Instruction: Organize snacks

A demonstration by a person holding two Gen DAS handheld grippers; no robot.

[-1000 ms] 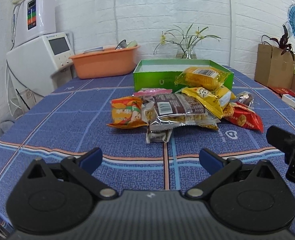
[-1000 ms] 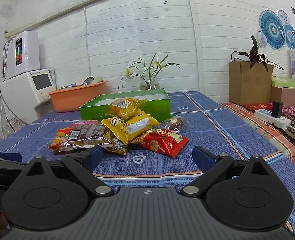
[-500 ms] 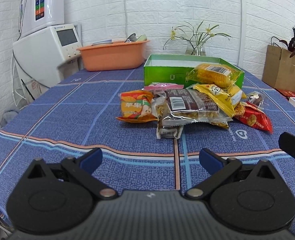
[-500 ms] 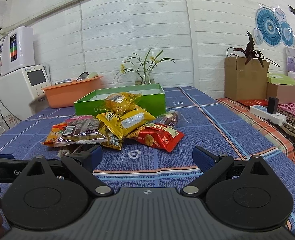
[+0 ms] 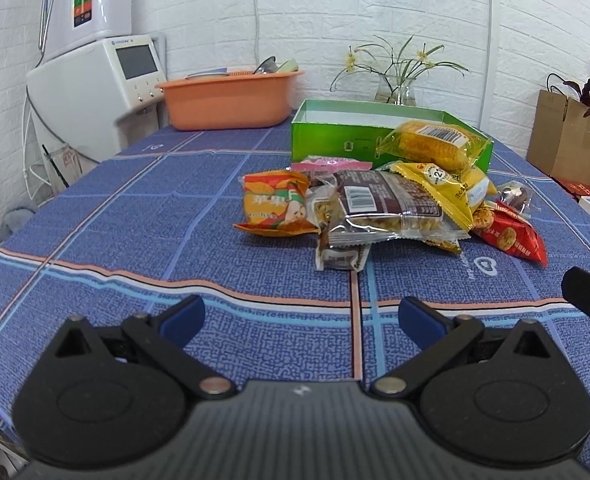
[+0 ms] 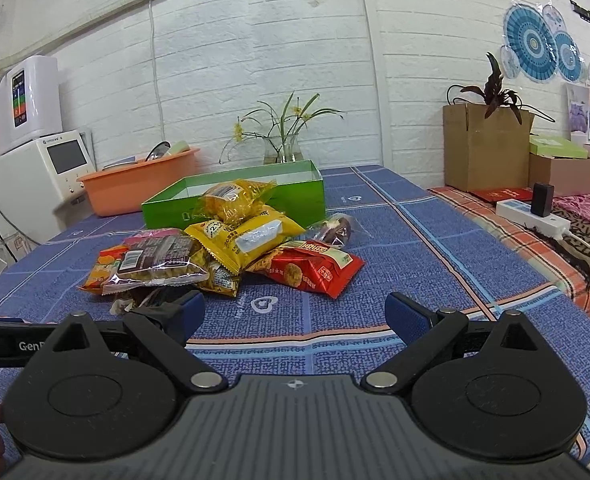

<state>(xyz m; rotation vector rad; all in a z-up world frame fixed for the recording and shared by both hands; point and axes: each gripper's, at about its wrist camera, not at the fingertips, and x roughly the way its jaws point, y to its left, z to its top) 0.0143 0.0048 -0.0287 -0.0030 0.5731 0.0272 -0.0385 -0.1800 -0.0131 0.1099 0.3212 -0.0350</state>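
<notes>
A heap of snack packets lies mid-table in front of an open green box (image 5: pixel 335 140) (image 6: pixel 167 208). The heap holds an orange packet (image 5: pixel 273 208), a brown clear-wrapped packet (image 5: pixel 383 208) (image 6: pixel 155 260), a yellow bag (image 5: pixel 443 184) (image 6: pixel 247 240), a yellow corn packet (image 5: pixel 431 144) (image 6: pixel 231 200) leaning on the box, and a red packet (image 5: pixel 511 236) (image 6: pixel 311 272). My left gripper (image 5: pixel 301 318) is open, short of the heap, nothing between its fingers. My right gripper (image 6: pixel 295 312) is also open and empty, facing the red packet.
An orange basin (image 5: pixel 227 100) and a white appliance (image 5: pixel 91 92) stand at the back left. A glass vase with flowers (image 6: pixel 283 148) sits behind the box. A cardboard box with a plant (image 6: pixel 483 148) and a power strip (image 6: pixel 531 216) lie to the right.
Both grippers have shifted slightly, with the left view swinging so the heap sits more to the right. Both stay open. The snacks have not moved.
</notes>
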